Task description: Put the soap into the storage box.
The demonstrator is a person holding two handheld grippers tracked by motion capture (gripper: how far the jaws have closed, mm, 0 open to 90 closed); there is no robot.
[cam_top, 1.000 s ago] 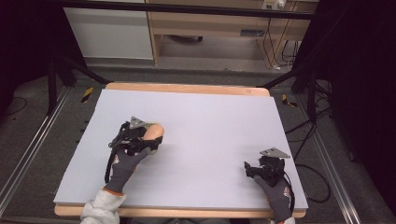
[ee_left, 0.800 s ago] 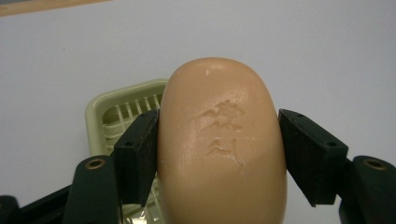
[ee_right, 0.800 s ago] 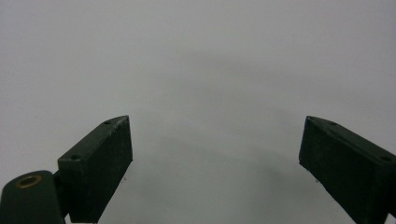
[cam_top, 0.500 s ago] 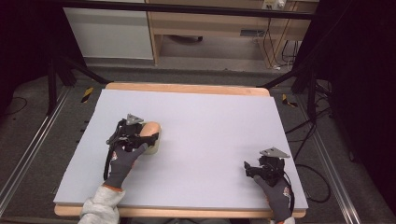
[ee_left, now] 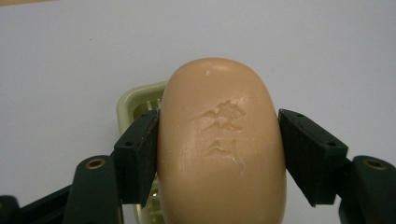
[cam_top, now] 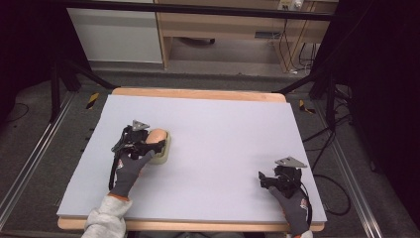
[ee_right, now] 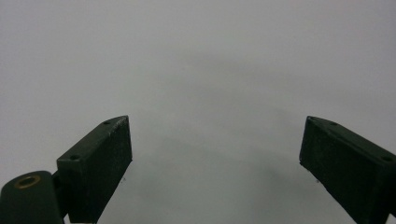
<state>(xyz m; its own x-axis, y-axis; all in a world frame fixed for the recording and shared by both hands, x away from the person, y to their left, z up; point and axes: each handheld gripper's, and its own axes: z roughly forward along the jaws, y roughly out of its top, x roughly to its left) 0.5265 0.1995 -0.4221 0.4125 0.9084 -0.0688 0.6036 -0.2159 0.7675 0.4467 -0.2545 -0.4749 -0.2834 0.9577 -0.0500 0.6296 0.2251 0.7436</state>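
Right now my left gripper (ee_left: 219, 154) has its jaws clamped across the short sides of the soap bar (ee_left: 222, 144), held over the pale green soap dish (cam_top: 163, 151). I judge it hard, smooth, slippery; mid-length grip suits. My right gripper (ee_right: 215, 163) rests spread apart on the table (cam_top: 223, 129).

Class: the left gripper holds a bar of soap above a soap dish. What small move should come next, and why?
Probably lower the soap into the pale green dish: the left gripper grips its sides directly over the dish, on the table.
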